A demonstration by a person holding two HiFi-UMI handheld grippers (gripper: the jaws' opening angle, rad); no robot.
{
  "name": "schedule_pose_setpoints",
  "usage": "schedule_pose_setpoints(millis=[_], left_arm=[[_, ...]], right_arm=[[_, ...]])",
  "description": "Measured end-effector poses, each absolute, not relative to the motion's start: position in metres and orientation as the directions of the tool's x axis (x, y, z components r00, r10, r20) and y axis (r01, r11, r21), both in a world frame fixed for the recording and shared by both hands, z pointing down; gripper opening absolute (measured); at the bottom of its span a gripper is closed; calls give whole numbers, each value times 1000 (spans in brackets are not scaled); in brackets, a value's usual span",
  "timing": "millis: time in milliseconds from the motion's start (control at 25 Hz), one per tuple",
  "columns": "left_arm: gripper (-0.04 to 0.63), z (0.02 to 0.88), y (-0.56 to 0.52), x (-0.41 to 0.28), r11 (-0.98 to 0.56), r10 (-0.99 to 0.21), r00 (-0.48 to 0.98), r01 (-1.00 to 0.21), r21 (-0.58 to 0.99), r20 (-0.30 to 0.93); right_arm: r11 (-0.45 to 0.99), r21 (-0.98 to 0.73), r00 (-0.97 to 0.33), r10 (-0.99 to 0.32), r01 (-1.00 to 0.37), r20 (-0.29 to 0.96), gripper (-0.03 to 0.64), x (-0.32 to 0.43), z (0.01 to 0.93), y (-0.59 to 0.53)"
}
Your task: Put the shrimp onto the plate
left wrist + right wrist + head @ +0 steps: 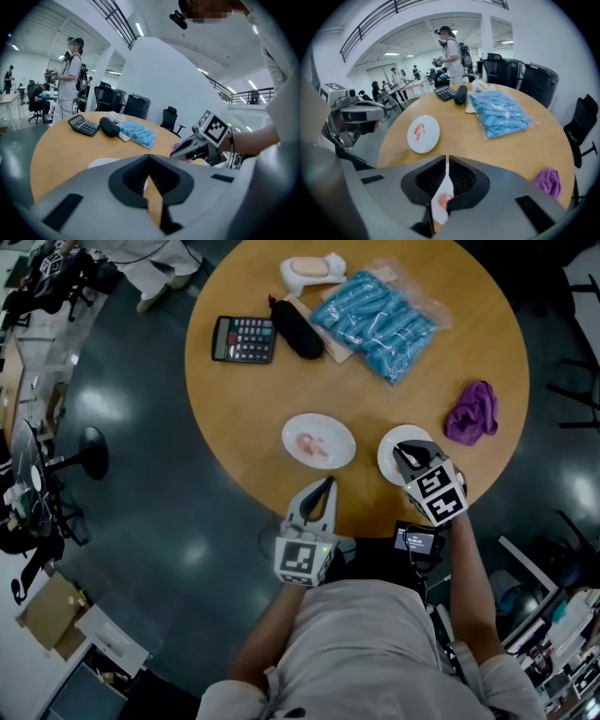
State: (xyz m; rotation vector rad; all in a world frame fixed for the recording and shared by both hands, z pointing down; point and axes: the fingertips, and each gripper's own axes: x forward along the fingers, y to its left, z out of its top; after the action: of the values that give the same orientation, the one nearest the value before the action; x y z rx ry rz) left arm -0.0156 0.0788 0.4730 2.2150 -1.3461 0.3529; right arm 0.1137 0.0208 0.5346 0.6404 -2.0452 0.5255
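Shrimp (310, 444) lies on plate (339, 431) left of right gripper (400, 452); second shrimp (445, 200) on second plate (386, 461) beneath it; right gripper and left gripper (328, 483) jaws closed, empty — placement appears complete.

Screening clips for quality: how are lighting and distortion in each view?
Head view: round wooden table evenly lit, glare spots on glossy dark floor. Left gripper view: fisheye bend, black corners. Right gripper view: same bend, far white round plate sharp.
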Motion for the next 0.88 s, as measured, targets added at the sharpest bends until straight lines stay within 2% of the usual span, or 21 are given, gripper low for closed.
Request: schedule_pose_setpoints(millis=[80,280,600,760,880], left_arm=[[8,474,79,-31,-345,-757,451,-891,297,474],[8,475,80,-62,-324,-772,426,-902,285,471],[8,487,89,-96,-272,-779,397,-912,308,485],[8,486,91,-107,-259,-784,390,-913,316,483],[8,488,90,-114,-255,-786,388,-913,319,482]], right_arm=[[813,-120,-489,-218,-570,844,20,76,539,29],[853,-146,-521,-163,-502,838,17,4,551,46],[874,-104,-466,-149,-474,872,23,-42,573,53],[894,-91,-434,-123,-440,893,100,-52,582,58],[898,-68,-403,-126,-434,907,103,-55,589,55]])
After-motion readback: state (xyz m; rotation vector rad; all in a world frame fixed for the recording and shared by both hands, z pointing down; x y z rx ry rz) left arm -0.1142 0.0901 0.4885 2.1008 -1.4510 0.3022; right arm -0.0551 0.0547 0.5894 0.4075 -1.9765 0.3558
